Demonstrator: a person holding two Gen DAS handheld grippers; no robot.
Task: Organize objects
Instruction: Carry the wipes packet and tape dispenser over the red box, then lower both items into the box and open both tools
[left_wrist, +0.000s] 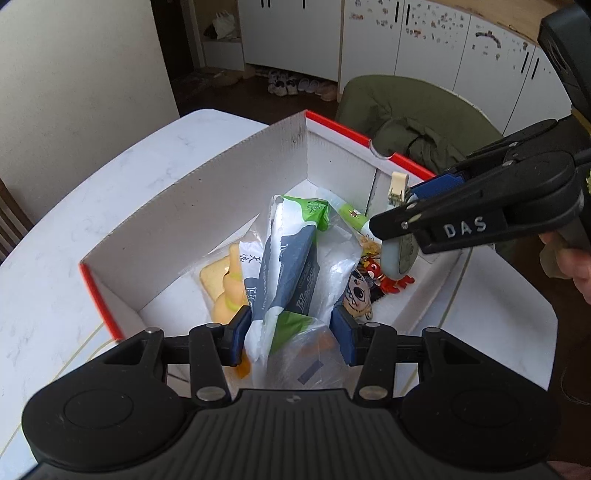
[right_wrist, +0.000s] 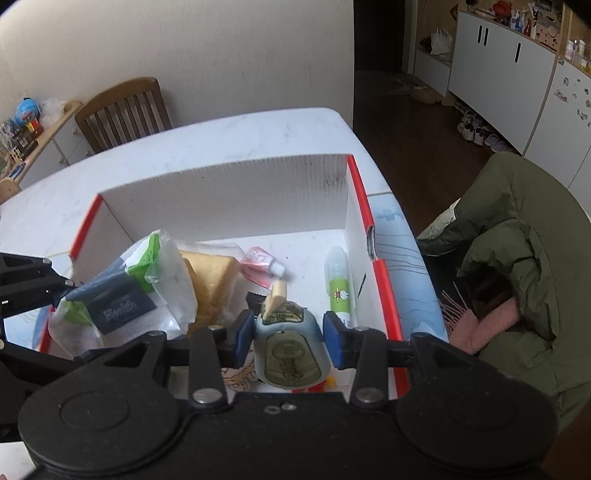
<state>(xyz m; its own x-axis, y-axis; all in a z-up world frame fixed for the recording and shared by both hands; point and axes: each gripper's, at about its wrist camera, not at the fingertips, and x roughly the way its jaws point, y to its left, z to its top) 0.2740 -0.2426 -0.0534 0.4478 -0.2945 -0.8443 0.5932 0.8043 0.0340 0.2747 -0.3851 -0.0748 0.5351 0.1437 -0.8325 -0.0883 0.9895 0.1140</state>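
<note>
A white box with red rims stands on the white table. My left gripper is shut on a clear bread bag with a green and navy label, held over the box; the bag also shows in the right wrist view. My right gripper is shut on a pale blue correction tape dispenser, held above the box's right side. The right gripper also shows in the left wrist view. In the box lie sliced bread, a pink tube, a green and white glue stick and character keychains.
A green jacket hangs over a chair right of the table. A wooden chair stands at the far side. White cabinets and shoes line the far wall. The box sits near the table's right edge.
</note>
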